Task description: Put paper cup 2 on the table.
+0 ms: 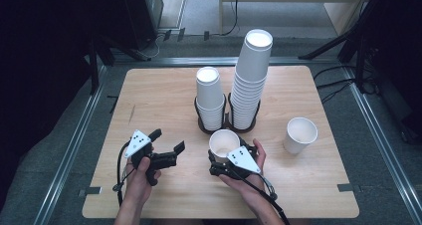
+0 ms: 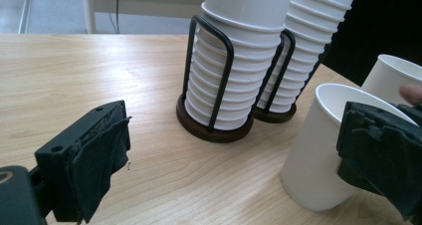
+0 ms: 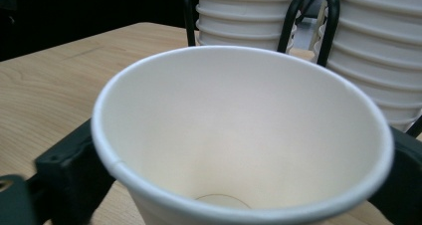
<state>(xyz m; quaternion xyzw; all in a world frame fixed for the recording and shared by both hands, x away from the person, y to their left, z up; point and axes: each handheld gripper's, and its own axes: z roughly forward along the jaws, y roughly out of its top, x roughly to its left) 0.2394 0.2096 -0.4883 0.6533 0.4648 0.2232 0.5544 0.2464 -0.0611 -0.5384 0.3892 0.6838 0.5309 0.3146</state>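
Jaws of the right gripper [image 1: 224,154] stand wide either side of an upright paper cup [image 1: 224,144] on the table [image 1: 159,95], just near of the two racked cup stacks [image 1: 234,93], pads apparently not pressing; left gripper [image 1: 167,144], jaws apart and empty, hovers left of it.

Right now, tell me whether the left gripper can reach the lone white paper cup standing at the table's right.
Probably not directly: the left gripper faces another white paper cup between the right gripper's fingers, blocking its path to the lone cup.
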